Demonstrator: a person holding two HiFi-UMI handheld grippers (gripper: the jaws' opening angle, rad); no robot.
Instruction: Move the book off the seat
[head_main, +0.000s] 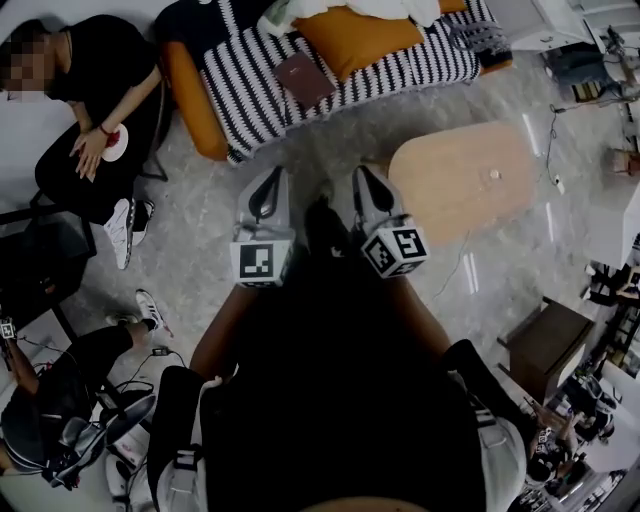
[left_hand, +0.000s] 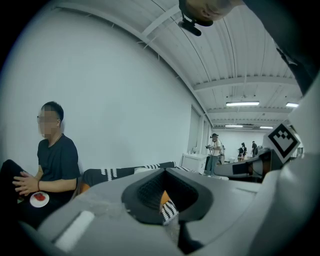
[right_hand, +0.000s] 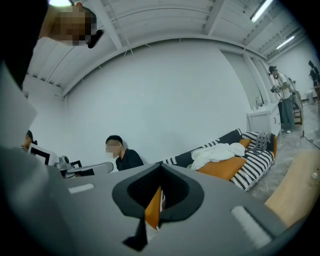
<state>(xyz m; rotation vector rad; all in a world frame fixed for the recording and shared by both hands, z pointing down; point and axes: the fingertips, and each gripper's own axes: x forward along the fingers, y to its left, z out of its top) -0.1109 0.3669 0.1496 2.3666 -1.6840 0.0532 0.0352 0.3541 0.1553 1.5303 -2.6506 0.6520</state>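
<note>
The book (head_main: 303, 77) lies flat on the striped sofa (head_main: 240, 95) seat, beside the orange cushion (head_main: 360, 40). The left tool (head_main: 274, 180) and right tool (head_main: 362, 178) are both fully closed and empty, short of the sofa.

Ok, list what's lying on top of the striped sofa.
On the striped sofa: a dark book lying flat, an orange cushion and a white cloth heaped on that cushion. Whatever lies under the cloth and the cushion is covered.

Oval wooden table (head_main: 450, 190) — a person (head_main: 95, 100) sits apart.
</note>
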